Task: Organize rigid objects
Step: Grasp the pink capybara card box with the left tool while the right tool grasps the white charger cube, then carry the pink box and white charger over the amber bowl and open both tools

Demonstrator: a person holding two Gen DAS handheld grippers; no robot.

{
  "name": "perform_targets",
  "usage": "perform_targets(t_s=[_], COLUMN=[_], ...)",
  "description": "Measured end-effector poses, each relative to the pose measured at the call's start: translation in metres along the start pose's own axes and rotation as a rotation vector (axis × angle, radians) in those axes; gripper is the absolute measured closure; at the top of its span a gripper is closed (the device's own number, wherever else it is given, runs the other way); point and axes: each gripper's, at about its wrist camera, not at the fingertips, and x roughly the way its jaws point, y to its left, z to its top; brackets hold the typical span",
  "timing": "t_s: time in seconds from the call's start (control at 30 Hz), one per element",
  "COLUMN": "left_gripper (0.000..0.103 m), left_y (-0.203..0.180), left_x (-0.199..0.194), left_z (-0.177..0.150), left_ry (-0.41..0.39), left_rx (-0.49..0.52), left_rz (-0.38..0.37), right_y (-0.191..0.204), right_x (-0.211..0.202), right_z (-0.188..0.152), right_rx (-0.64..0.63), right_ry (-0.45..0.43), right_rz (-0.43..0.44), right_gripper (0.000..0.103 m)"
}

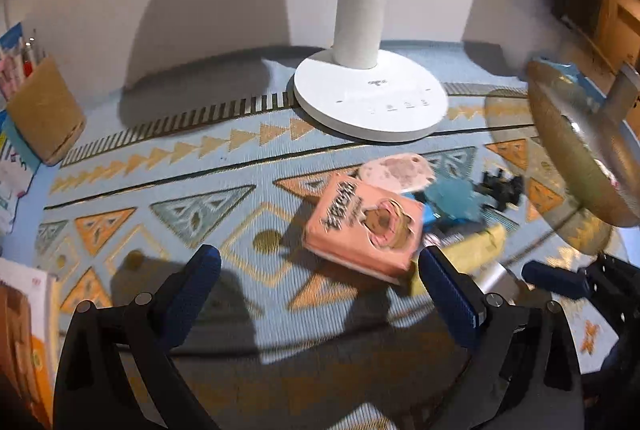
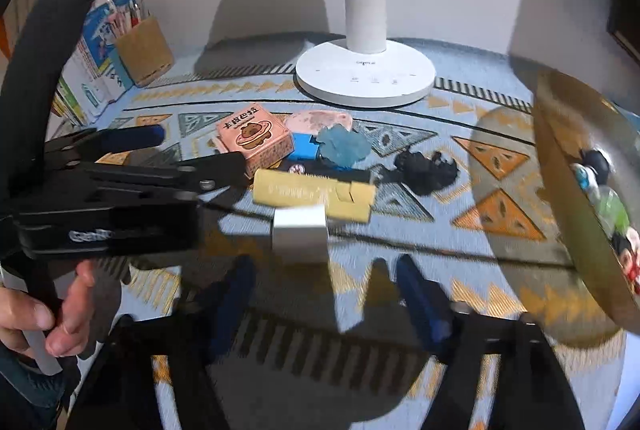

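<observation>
1. Pink cardboard box (image 2: 253, 140), glossy and square-cornered, lies loose mid-bench in a cluster with a yellow block (image 2: 314, 195), a white cuboid (image 2: 300, 238), a blue piece (image 2: 343, 146) and a black lump (image 2: 426, 170).
2. Only a few small figures (image 2: 608, 206) sit in the round brass-coloured tray (image 2: 560, 190) at the right edge, so I judge sorting barely begun.
3. Left gripper (image 1: 320, 274) is spread and empty beside the box.
4. Right gripper (image 2: 324, 290) is half-spread, pinching nothing, near the cuboid.

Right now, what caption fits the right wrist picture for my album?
Right gripper open above a white block, pink box and lamp behind.
</observation>
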Motion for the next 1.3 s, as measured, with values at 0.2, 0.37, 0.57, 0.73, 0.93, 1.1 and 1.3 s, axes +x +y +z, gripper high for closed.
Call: perform_targets(t_s=[0.2,0.37,0.57,0.73,0.93,1.1,1.3], left_gripper=[0.004,0.005,0.005,0.017,0.065,0.065,0.065], left_y=[0.043,0.087,0.064,0.046,0.042,0.044,0.046], left_x=[-0.002,-0.003,0.011,0.027,0.027,0.012,-0.032], left_z=[-0.005,-0.007,0.009,0.025,0.027,0.012,-0.03], left_ry=[-0.007,0.017,0.068,0.064,0.045,0.028,0.024], left_rx=[-0.08,-0.188,-0.132,-0.102,-0.123,-0.142,-0.124], left_rz=[0.096,0.073,-0.159,-0.134,-0.173,-0.163,-0.145], right_y=[-0.014,-0.031,-0.043,-0.05,-0.044,-0.022,0.001], right_x=[-0.001,-0.015,-0.015,-0.01,-0.005,-0.001,0.007], right_z=[-0.005,-0.012,-0.012,-0.013,-0.012,-0.007,0.003], right_rx=[0.048,0.128,0.173,0.202,0.183,0.111,0.028], right_ry=[-0.039,-0.118,-0.128,-0.108,-0.081,-0.042,-0.052], right_rz=[0.041,0.053,0.092,0.132,0.179,0.189,0.055], right_gripper=[0.052,0.052,0.052,0.052,0.052,0.036,0.066])
